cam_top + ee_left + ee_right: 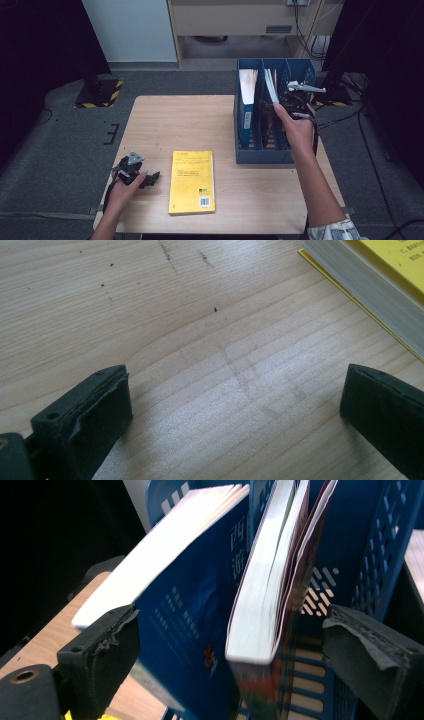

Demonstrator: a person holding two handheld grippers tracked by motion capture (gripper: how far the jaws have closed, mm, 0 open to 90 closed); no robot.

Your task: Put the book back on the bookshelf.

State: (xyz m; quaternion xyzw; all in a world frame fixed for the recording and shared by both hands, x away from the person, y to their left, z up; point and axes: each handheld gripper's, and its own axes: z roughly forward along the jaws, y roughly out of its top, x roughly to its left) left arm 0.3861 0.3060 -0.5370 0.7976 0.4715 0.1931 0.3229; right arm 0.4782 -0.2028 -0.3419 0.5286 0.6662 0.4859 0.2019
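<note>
A blue file rack (262, 155) stands at the table's right side. Its left slot holds a blue book (247, 107) (200, 605), and the middle slot holds a leaning dark-red book (270, 87) (265, 595) with white pages. My right gripper (290, 102) (232, 635) is up at the rack, open. The dark-red book stands between its jaws with a gap on each side. A yellow book (192, 181) (385, 270) lies flat near the table's front edge. My left gripper (152, 179) (235, 400) rests open on the wood just left of it, with nothing between its jaws.
The wooden table (175, 120) is bare behind the yellow book. The rack's right slot (380, 555) is behind the right jaw. Dark floor and cables surround the table, with a stand base (97, 92) at the back left.
</note>
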